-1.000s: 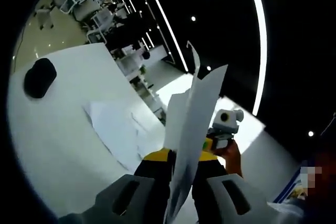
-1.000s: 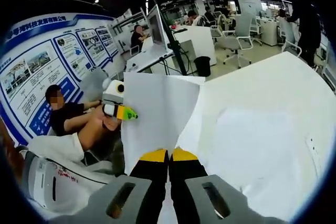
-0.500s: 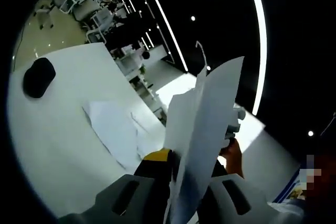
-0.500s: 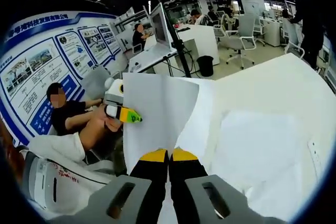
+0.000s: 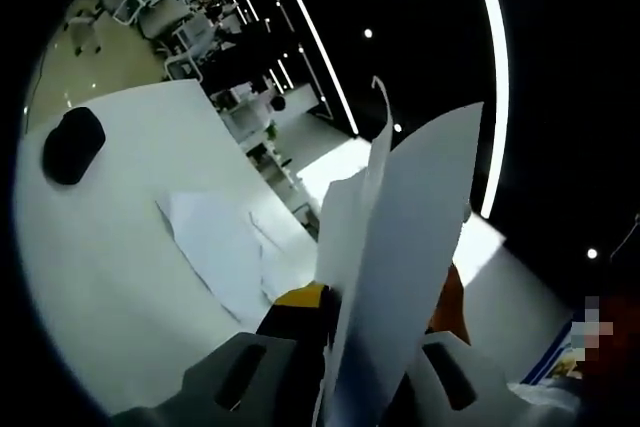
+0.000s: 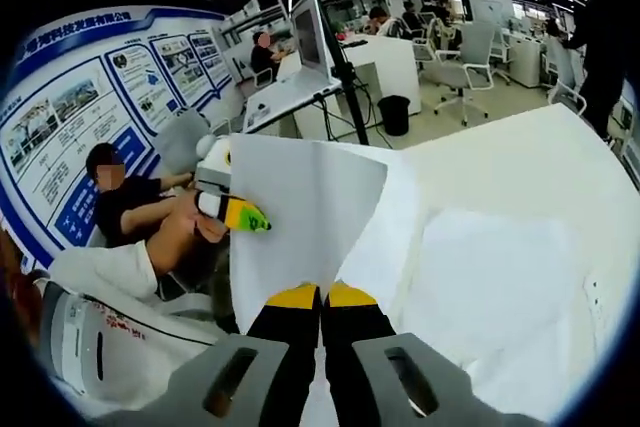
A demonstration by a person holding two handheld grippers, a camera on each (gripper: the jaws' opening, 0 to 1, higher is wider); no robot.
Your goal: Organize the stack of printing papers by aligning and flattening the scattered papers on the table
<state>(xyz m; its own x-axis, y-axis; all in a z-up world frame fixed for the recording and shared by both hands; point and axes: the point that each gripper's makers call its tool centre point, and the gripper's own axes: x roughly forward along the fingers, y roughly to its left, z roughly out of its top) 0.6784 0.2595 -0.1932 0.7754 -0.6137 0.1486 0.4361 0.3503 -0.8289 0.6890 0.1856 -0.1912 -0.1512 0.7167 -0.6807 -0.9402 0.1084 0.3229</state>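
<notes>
Both fingers pinch raised paper sheets | loose papers on table

Held sheet swung broader (hides right tongs).

No text can be read with certainty. In the right gripper view, a blue wall board at the far left carries a line of white characters along its top edge and panels with small pictures and print; all of it is too small and blurred to make out. The white housing at the near left shows small red marks, also unreadable. The sheets of paper show no print.
</notes>
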